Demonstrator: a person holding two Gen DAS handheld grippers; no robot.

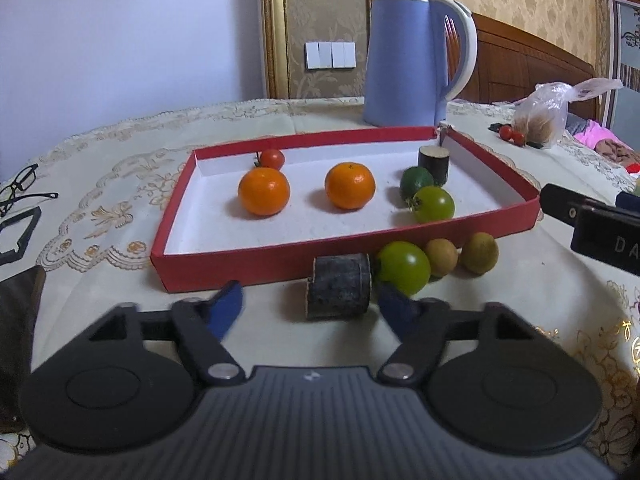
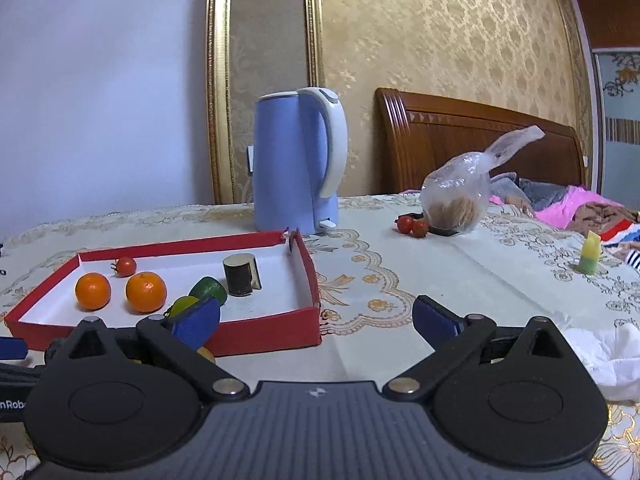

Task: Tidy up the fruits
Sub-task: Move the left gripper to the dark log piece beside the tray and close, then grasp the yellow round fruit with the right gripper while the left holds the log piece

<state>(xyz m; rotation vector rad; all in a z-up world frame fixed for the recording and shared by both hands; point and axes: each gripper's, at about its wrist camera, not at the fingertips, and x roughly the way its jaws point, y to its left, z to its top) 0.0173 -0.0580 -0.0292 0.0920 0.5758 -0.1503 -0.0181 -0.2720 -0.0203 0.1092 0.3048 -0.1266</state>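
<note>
A red box lid tray (image 1: pixel 256 264) (image 2: pixel 264 338) holds two oranges (image 1: pixel 264 191) (image 1: pixel 350 185) (image 2: pixel 146 291), a small red tomato (image 1: pixel 272 159) (image 2: pixel 126 266), a dark green fruit (image 1: pixel 416 179) (image 2: pixel 209 289), a green tomato (image 1: pixel 434 204) (image 2: pixel 182 305) and a dark cylinder piece (image 1: pixel 434 164) (image 2: pixel 240 275). In front of the tray lie a dark cylinder piece (image 1: pixel 339 292), a green tomato (image 1: pixel 404 267) and two brown kiwis (image 1: pixel 441 257) (image 1: pixel 480 252). My left gripper (image 1: pixel 310 306) is open just before the front cylinder. My right gripper (image 2: pixel 316 320) is open and empty, right of the tray.
A blue kettle (image 1: pixel 416 60) (image 2: pixel 298 160) stands behind the tray. A plastic bag (image 2: pixel 460 196) (image 1: pixel 544 114) and two red tomatoes (image 2: pixel 412 225) (image 1: pixel 512 134) lie far right. Glasses (image 1: pixel 20 188) lie at left. A white cloth (image 2: pixel 612 356) and a yellow-green piece (image 2: pixel 590 258) sit at right.
</note>
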